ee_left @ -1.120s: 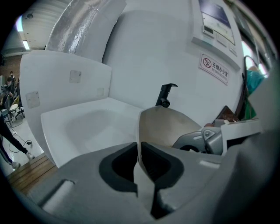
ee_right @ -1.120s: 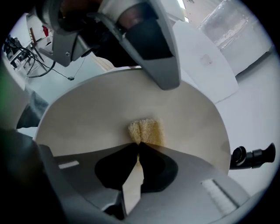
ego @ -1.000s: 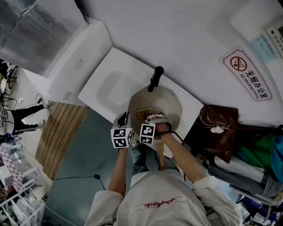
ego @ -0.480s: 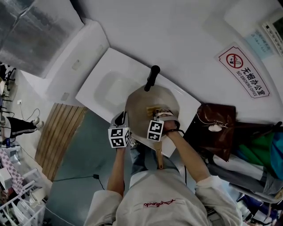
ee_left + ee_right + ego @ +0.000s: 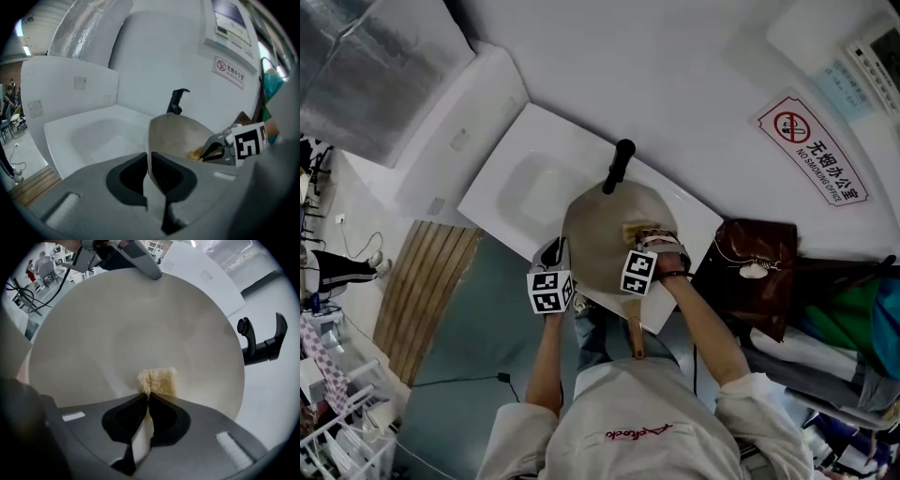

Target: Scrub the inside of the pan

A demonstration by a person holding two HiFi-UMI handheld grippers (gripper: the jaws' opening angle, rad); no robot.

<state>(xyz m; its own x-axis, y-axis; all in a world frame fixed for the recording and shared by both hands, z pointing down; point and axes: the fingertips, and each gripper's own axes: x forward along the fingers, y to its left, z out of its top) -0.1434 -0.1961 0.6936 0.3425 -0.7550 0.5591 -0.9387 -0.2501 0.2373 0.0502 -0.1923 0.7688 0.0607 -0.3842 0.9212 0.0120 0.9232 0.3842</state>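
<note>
A pale round pan (image 5: 605, 234) is held tilted over the white sink (image 5: 525, 187), its wooden handle (image 5: 635, 337) pointing back toward the person. My left gripper (image 5: 556, 260) is shut on the pan's left rim (image 5: 149, 140), which passes between the jaws in the left gripper view. The right gripper (image 5: 645, 238) is inside the pan, shut on a yellow sponge (image 5: 158, 380) that presses against the pan's inner surface (image 5: 122, 329). From the left gripper view, the right gripper (image 5: 210, 152) and the sponge (image 5: 196, 153) show low in the pan's bowl.
A black faucet (image 5: 617, 165) stands just beyond the pan's far rim. A brown bag (image 5: 755, 272) hangs to the right of the sink. A no-smoking sign (image 5: 811, 150) is on the wall. A wooden slat mat (image 5: 422, 281) lies on the floor at left.
The right gripper has slid the sponge across the pan toward its right side. The left gripper has kept its hold on the rim, and the pan has shifted slightly.
</note>
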